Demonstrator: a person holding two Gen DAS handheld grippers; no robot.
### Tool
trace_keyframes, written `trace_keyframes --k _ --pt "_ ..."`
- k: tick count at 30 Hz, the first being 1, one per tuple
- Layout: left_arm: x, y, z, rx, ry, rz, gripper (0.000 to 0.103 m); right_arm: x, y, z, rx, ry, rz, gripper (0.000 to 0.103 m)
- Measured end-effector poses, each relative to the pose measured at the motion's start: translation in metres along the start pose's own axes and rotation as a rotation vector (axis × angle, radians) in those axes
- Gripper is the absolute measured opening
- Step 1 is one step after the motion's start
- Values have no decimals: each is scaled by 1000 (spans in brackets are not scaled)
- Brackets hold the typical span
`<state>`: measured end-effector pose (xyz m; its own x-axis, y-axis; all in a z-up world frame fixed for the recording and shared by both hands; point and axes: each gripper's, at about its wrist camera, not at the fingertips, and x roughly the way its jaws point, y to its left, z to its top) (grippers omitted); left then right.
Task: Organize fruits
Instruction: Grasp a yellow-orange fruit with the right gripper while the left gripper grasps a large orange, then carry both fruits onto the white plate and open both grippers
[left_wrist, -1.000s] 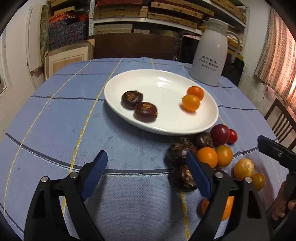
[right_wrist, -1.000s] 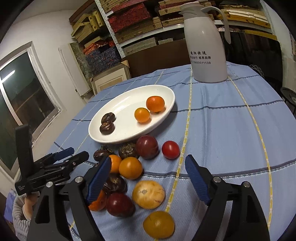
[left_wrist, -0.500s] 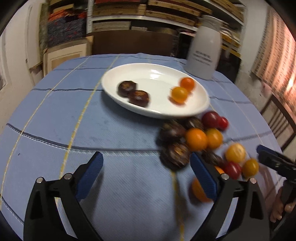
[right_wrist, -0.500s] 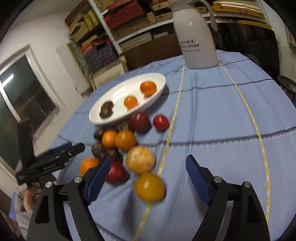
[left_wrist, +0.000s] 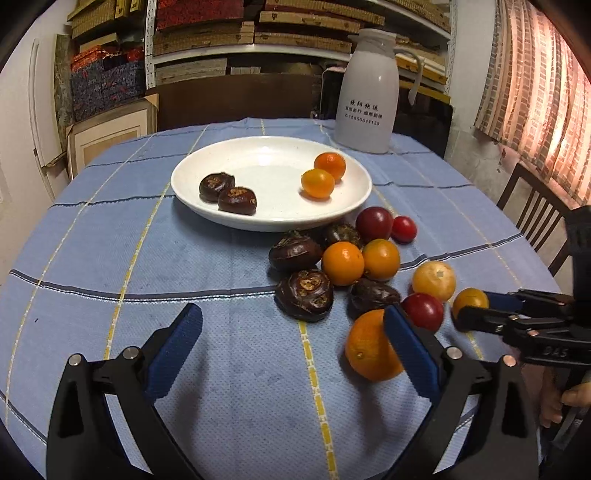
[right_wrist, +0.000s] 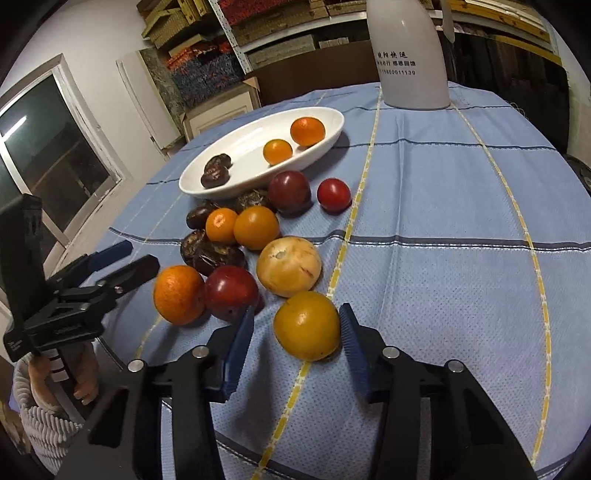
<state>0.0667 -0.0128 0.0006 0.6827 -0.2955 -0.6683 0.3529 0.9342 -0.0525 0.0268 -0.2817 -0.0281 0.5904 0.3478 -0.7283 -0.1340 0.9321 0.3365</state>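
A white plate (left_wrist: 269, 225) (right_wrist: 258, 186) holds two dark water chestnuts (left_wrist: 227, 194) and two small oranges (left_wrist: 325, 173). Several loose fruits lie in a pile on the blue cloth in front of it. My right gripper (right_wrist: 297, 328) straddles a yellow-orange fruit (right_wrist: 306, 325) (left_wrist: 471, 301) at the pile's near end. Its jaws are closing, with a gap still showing at the left pad. My left gripper (left_wrist: 291, 325) (right_wrist: 140, 254) is opening wide over bare cloth, just short of a dark chestnut (left_wrist: 304, 293). An orange (left_wrist: 369, 347) lies partly behind its right finger.
A white thermos jug (left_wrist: 367, 96) (right_wrist: 406, 55) stands behind the plate. A wooden chair (left_wrist: 532, 206) is off the table's right side. Shelves with boxes line the back wall. A person's hands grip both handles near the table edge.
My right gripper has dropped toward the yellow-orange fruit and its jaws have narrowed around it. My left gripper has shifted sideways along the pile and spread its jaws wider.
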Motion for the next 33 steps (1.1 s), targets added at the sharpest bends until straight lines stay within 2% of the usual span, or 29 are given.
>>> trace_keyframes --k 2,4,7,12,14,16,19,24,33 --pt "-4 1 -2 -7 -11 -29 96 3 1 0 -3 12 -2 47" --pt "-5 -3 -4 -1 -4 -74 96 6 -1 0 3 31 -1 40" --pt "-2 -13 -5 46 15 -94 96 7 -1 0 5 34 -2 38" --pt "13 -22 -6 87 88 -124 96 7 -2 0 9 36 -1 37" --pt "20 -25 -6 96 123 -133 87 7 -2 0 8 37 -2 37" --pt "26 -27 -7 103 152 -139 73 8 -2 0 7 38 -3 37" --pt "35 -28 -8 98 194 -157 62 8 -2 0 2 39 -9 37" --pt "39 -37 -10 114 208 -197 44 9 1 0 -15 42 -30 37" --pt "33 -31 -9 75 180 -200 43 7 4 0 -27 37 -42 36"
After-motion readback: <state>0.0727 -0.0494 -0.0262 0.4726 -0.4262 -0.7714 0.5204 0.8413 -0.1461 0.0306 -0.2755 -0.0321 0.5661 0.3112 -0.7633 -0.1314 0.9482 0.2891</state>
